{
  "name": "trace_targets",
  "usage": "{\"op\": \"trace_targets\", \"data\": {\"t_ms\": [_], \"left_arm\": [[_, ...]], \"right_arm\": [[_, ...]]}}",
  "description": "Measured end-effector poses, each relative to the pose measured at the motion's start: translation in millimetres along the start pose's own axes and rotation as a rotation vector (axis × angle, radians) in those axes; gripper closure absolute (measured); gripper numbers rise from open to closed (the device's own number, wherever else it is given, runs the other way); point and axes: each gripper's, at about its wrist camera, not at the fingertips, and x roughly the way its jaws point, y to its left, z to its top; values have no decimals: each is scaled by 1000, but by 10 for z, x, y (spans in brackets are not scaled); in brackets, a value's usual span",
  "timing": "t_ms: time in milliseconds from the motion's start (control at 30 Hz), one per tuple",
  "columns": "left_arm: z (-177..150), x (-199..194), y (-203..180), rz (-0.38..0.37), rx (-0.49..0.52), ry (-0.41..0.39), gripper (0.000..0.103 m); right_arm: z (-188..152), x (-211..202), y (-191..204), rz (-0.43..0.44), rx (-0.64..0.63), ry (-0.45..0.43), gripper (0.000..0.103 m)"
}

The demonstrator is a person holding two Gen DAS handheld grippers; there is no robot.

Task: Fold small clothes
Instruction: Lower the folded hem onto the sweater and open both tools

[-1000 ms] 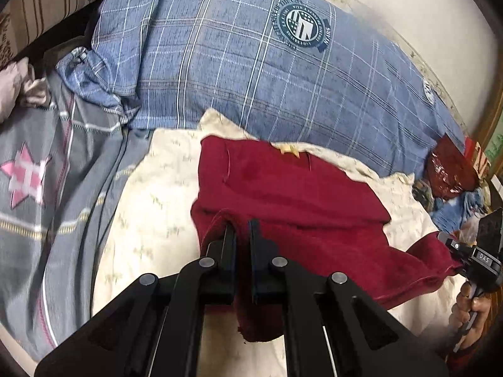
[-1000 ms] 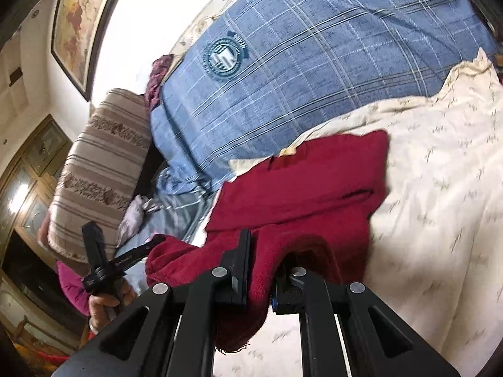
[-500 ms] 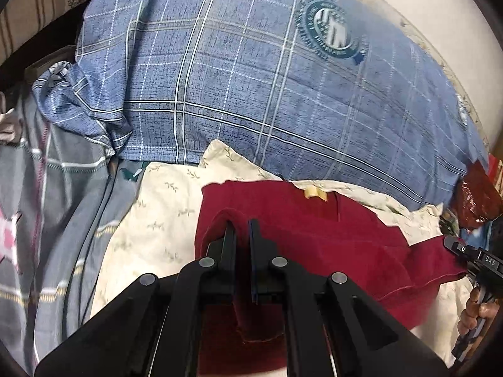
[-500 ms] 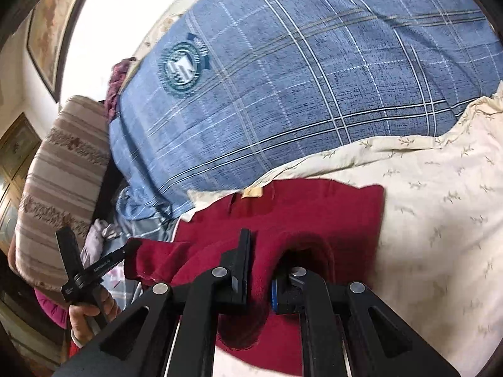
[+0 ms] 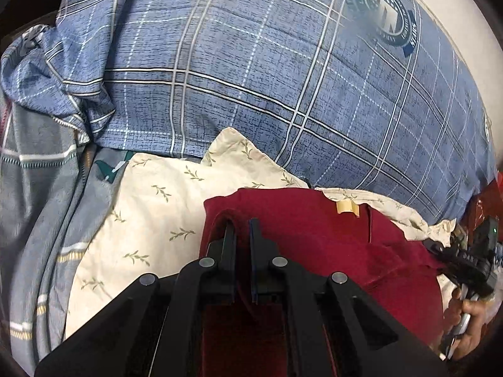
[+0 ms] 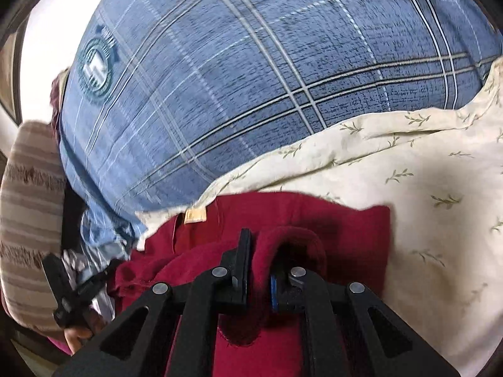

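A dark red garment (image 5: 330, 245) lies on a cream leaf-print cloth (image 5: 151, 207), with a tan label (image 5: 345, 208) at its far edge. My left gripper (image 5: 242, 232) is shut on the garment's left near edge and holds it folded over toward the far edge. My right gripper (image 6: 259, 251) is shut on a thick fold of the same red garment (image 6: 345, 235). The right gripper also shows at the right edge of the left wrist view (image 5: 465, 260). The left gripper shows at the lower left of the right wrist view (image 6: 72, 289).
A big blue plaid pillow (image 5: 267, 72) with a round crest (image 5: 383, 19) lies just beyond the garment. Grey striped bedding (image 5: 37, 204) lies on the left. A striped cushion (image 6: 28, 220) stands at the left of the right wrist view.
Both grippers have carried the garment's near edge forward toward the pillow, over the rest of the garment. The label and the pillow are now much closer.
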Motion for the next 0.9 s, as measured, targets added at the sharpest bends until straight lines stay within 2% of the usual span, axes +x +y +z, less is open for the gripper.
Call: {"op": "trace_targets", "data": {"t_ms": [67, 133, 200, 233, 267, 300, 400, 467, 533, 700, 767, 833, 900], "left_arm": [[-2, 20, -3, 2, 9, 10, 96], [15, -22, 17, -26, 4, 27, 91], [28, -116, 48, -62, -14, 15, 83], [32, -225, 65, -59, -23, -23, 63], [20, -292, 72, -44, -24, -54, 43], [0, -410, 73, -32, -20, -98, 41], [-66, -512, 25, -56, 25, -70, 41], [-124, -527, -1, -45, 43, -72, 41], [-164, -431, -36, -26, 64, -42, 41], [-230, -8, 39, 59, 59, 76, 41], [-253, 126, 108, 84, 50, 109, 39], [-254, 208, 188, 72, 13, 123, 31], [-243, 229, 220, 72, -3, 123, 29]], "right_arm": [[18, 90, -69, -8, 41, 53, 89], [18, 34, -106, 7, 76, 63, 74], [24, -210, -128, 40, 95, 3, 46], [18, -405, -133, 40, 95, -41, 42], [-4, -547, -111, 25, 77, -63, 41], [-22, -620, -65, 14, 50, -65, 41], [-195, -749, 219, 13, -112, -8, 44], [-312, -632, 444, -35, -214, 49, 44], [-323, -440, 568, -49, -252, 73, 44], [0, 169, 628, -130, -217, 65, 43], [125, 396, 532, -196, -177, 59, 43], [225, 628, 353, -230, -129, 81, 43], [249, 733, 220, -208, -94, 85, 43]]}}
